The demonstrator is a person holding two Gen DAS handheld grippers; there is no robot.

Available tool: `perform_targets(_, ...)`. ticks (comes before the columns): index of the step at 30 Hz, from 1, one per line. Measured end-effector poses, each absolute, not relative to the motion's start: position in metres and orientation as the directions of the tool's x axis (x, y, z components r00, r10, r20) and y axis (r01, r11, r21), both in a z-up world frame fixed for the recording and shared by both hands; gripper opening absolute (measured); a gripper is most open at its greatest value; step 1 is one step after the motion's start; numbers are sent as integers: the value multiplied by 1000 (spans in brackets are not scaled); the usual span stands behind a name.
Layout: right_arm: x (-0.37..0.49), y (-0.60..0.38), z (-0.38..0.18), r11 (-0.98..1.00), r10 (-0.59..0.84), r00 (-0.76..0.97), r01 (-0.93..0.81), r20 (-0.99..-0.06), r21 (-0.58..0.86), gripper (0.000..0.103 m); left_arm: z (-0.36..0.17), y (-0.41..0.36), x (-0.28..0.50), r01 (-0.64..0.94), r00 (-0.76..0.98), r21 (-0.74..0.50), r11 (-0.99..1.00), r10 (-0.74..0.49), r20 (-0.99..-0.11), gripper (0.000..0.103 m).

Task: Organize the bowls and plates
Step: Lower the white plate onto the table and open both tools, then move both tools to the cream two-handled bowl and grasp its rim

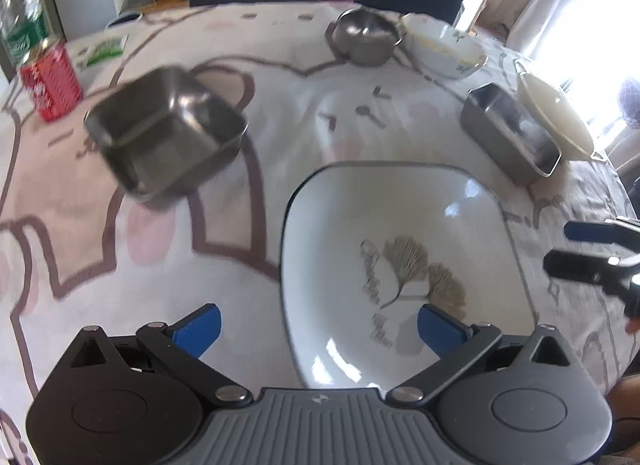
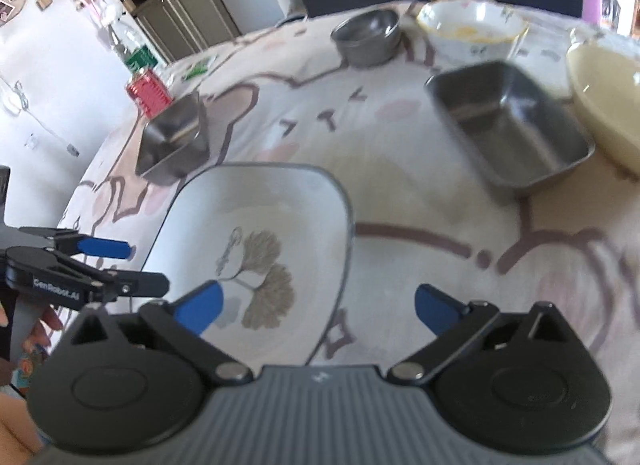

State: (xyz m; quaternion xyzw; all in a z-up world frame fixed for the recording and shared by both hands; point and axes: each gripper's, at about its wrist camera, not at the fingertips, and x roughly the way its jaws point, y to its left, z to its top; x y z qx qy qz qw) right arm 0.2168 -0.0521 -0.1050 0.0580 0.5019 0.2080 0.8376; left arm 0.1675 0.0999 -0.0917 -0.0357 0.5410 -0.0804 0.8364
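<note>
My left gripper (image 1: 318,325) and right gripper (image 2: 318,307) both stand spread wide, empty, over the square ginkgo-leaf plate (image 1: 400,233) lying flat on the tablecloth (image 1: 160,245). I judge the plate placed; next, I should pick a steel square bowl (image 1: 168,133) to stack.

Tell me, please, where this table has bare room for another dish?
Bare cloth lies between the square white plate, square steel tin and rectangular steel tin. The far edge is crowded: round steel bowl, floral bowl, cream dish.
</note>
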Motion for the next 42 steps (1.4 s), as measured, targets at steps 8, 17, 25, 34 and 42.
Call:
perform_targets(8,228,-123,-78,943,331,589,-169,-737,287,103,-67,58,190,149,498,-169,974,-222,-838,103)
perform_targets(17,251,-234,-67,918,198,717,104,-668,384,103,-39,5,233,183,593,-177,967,-252,-765,103)
perform_targets(25,274,-315,-110,738,237,677,341,-696,583,84,-26,-63,292,276,626,-194,941,-330,-707,103)
perform_targets(34,279,-334,-148,652,177,713,432,-679,623,48,-39,-125,336,334,616,-223,916,-391,-683,103)
perform_targets(42,275,-348,-145,706,181,730,371,-659,604,19,-53,-141,356,302,614,-289,909,-417,-670,103)
